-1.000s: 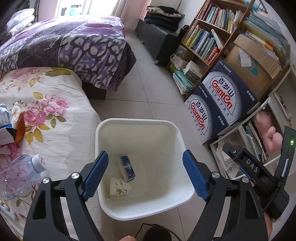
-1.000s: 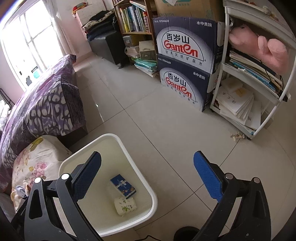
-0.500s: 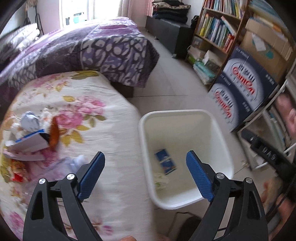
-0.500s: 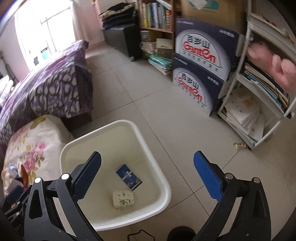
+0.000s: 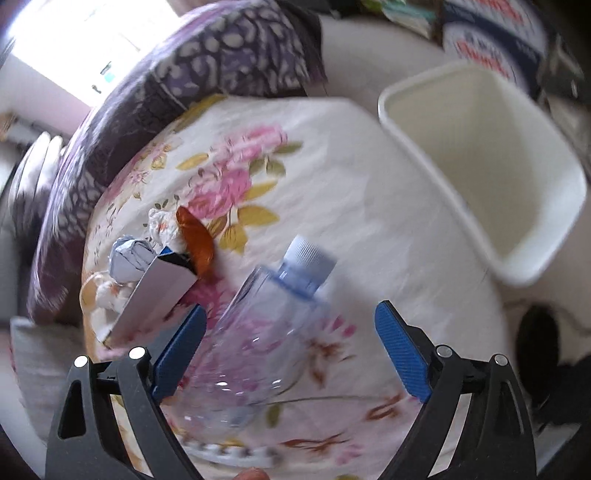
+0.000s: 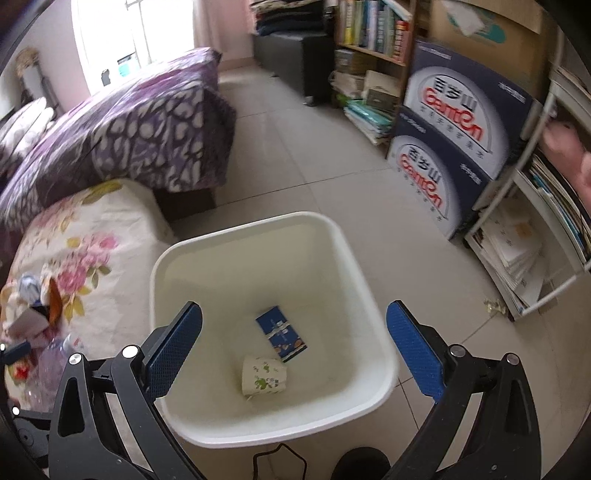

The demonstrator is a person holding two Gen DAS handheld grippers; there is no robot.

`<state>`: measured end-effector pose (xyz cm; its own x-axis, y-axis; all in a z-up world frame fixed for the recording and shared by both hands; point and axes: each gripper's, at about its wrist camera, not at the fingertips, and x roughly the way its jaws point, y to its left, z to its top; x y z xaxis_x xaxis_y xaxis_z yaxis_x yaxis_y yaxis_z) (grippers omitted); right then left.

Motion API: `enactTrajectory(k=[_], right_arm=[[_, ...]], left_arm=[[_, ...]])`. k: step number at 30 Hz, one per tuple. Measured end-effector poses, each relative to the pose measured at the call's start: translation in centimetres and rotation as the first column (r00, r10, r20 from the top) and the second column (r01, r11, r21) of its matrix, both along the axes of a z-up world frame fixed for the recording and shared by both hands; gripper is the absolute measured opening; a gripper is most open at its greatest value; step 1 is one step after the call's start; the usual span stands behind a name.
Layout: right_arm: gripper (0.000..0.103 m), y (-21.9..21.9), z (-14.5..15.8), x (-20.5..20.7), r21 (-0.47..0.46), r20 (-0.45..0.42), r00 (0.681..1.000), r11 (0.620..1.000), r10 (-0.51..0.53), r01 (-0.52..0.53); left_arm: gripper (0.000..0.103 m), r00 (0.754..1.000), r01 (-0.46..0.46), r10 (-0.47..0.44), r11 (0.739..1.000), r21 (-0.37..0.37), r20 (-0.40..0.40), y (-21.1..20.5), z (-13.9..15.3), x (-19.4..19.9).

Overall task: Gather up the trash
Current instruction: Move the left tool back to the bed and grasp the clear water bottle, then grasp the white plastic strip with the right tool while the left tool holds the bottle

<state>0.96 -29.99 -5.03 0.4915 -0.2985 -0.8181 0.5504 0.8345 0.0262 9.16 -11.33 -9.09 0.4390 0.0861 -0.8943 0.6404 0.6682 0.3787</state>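
Note:
My left gripper (image 5: 290,345) is open over a clear plastic bottle (image 5: 258,332) with a pale blue cap, lying on the flowered cover (image 5: 332,177). Left of the bottle lie a silver carton (image 5: 155,295), an orange wrapper (image 5: 195,243) and crumpled paper (image 5: 131,254). The white bin (image 5: 480,155) stands to the right. My right gripper (image 6: 293,354) is open above the bin (image 6: 369,295), which holds a blue carton (image 6: 281,333) and a flowered paper cup (image 6: 263,376).
A purple patterned bed (image 6: 122,125) lies behind the flowered cover (image 6: 81,229). Stacked water boxes (image 6: 454,147), bookshelves (image 6: 369,33) and a white rack (image 6: 535,240) line the right side. A small scrap (image 6: 493,304) lies on the tiled floor.
My left gripper has swung left from over the bin to the flowered cover and come down close over the bottle. My right gripper has drifted left to hang over the bin.

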Motion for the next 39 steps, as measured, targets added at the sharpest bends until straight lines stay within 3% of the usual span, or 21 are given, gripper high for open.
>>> enactTrajectory(k=[9, 10, 11, 13, 17, 23, 26, 31, 36, 39], right_arm=[[0.096, 3.2, -0.9, 2.2, -0.004, -0.041, 0.991, 0.992, 0.126, -0.126], [0.096, 3.5, -1.1, 2.4, 0.001, -0.044, 0.989, 0.990, 0.138, -0.138], [0.096, 3.9, -1.2, 2.6, 0.007, -0.048, 0.987, 0.988, 0.154, -0.154], [0.096, 4.9, -1.4, 3.2, 0.016, -0.052, 0.980, 0.981, 0.192, -0.191], [0.096, 7.0, -1.4, 3.9, 0.015, -0.050, 0.963, 0.965, 0.264, -0.264], [0.096, 10.0, -1.3, 4.8, 0.053, -0.017, 0.928, 0.928, 0.371, -0.370], [0.096, 12.8, -1.6, 5.6, 0.080, -0.008, 0.884, 0.882, 0.467, -0.465], [0.096, 19.2, -2.0, 6.3, 0.035, -0.013, 0.766, 0.766, 0.642, -0.642], [0.096, 26.6, -3.0, 6.1, 0.046, -0.023, 0.582, 0.582, 0.813, -0.812], [0.096, 30.6, -3.7, 5.4, 0.047, -0.040, 0.472, 0.473, 0.881, -0.880]], left_arm=[[0.089, 0.988, -0.004, 0.008, 1.000, 0.027, -0.151, 3.3, -3.5, 3.7], [0.087, 0.986, -0.006, 0.008, 1.000, 0.009, -0.164, 3.6, -3.6, 3.9], [0.077, 0.983, -0.008, 0.002, 0.999, -0.032, -0.186, 4.0, -3.5, 4.1], [0.074, 0.981, -0.009, -0.005, 0.997, -0.072, -0.192, 4.5, -3.1, 4.2], [0.072, 0.988, -0.021, 0.004, 0.994, -0.109, -0.154, 6.0, -2.4, 4.3], [0.072, 0.990, -0.119, 0.091, 0.953, -0.279, -0.111, 10.4, 1.5, 4.6], [0.072, 0.985, -0.171, 0.154, 0.918, -0.358, -0.077, 12.7, 4.2, 4.7], [0.072, 0.958, -0.266, 0.286, 0.839, -0.474, -0.032, 17.0, 8.3, 5.6], [0.072, 0.891, -0.400, 0.450, 0.717, -0.571, -0.059, 22.8, 10.7, 6.1], [0.072, 0.851, -0.457, 0.520, 0.661, -0.595, -0.076, 25.4, 11.0, 6.0]])
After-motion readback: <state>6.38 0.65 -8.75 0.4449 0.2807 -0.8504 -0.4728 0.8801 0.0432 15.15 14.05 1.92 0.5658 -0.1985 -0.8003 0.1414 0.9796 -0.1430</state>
